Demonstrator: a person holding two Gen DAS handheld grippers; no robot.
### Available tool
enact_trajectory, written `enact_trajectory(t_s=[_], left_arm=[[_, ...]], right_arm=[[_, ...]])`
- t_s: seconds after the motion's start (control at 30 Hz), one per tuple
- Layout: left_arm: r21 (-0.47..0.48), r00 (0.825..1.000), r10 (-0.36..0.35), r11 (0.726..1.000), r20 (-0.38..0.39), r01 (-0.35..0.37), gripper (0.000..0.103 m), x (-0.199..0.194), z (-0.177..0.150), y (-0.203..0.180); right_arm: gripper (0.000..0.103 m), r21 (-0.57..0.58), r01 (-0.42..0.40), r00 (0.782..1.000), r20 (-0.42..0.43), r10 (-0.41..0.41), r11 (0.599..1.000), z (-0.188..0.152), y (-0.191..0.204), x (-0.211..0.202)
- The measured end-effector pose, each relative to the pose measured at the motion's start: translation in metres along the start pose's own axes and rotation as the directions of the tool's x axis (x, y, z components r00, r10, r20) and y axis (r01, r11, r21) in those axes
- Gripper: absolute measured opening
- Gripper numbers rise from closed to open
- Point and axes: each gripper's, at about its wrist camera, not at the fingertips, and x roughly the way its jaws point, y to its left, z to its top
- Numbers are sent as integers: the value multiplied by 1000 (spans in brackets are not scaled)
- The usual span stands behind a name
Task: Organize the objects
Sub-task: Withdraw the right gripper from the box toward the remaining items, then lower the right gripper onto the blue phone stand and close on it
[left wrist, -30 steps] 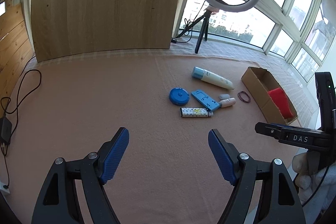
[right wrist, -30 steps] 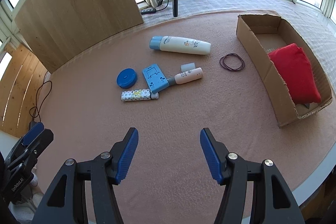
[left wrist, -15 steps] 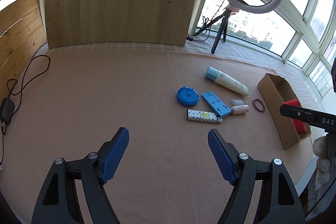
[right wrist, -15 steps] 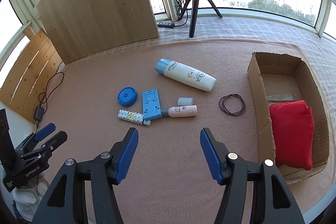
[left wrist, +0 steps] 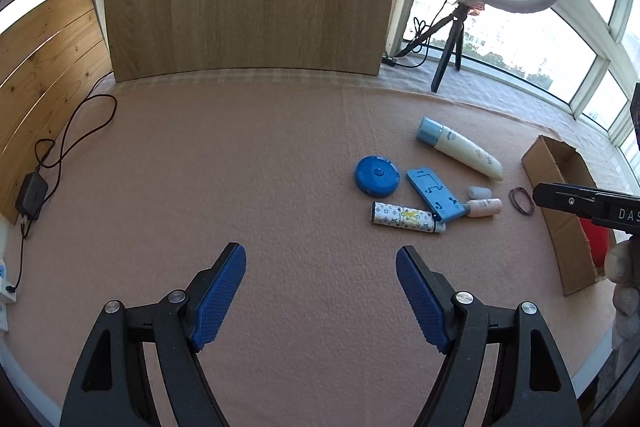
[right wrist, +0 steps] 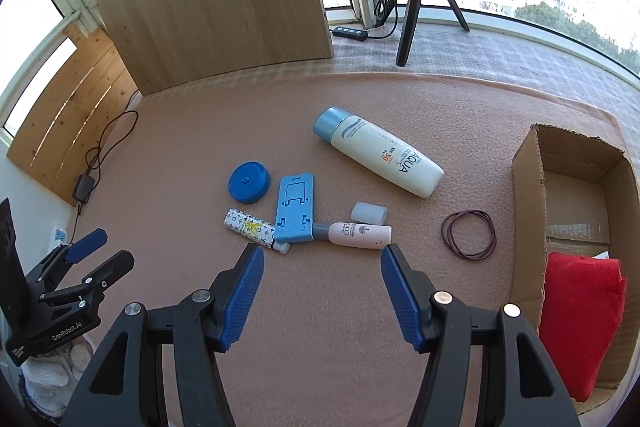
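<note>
Now both the left gripper [left wrist: 320, 291] and the right gripper [right wrist: 322, 293] are wide open and hold nothing. From the right wrist view, the sunscreen bottle [right wrist: 380, 157] lies at 12 o'clock on the pink mat [right wrist: 320, 307], its long axis diagonal, blue cap toward 10 o'clock; the cardboard box [right wrist: 528, 211] is at 3 o'clock

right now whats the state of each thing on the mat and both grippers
left gripper: open, empty
right gripper: open, empty
cardboard box: open top, holds a red pouch
sunscreen bottle: lying down, cap on
small pink tube: lying down, its cap end under the blue phone stand
phone stand: folded flat
patterned tube: lying down
round blue case: closed
hair bands: loose on mat
</note>
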Motion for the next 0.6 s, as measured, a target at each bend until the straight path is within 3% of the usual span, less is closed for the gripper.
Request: enact_trajectory(t_s=[0.17,0.43,0.6], left_arm=[[9,1000,5,1000,-18,-5,81,2,-1,-2],[51,1000,-20,998,-8,20,81,4,14,0],[46,999,-29,999,-21,30,81,13,20,8]], right_arm=[[46,40,-11,999,-32,12,999,3,-9,15],[37,109,36,999,-35,-32,993,4,-14,22],[34,153,23,999,-43,-16,988,11,-20,25]])
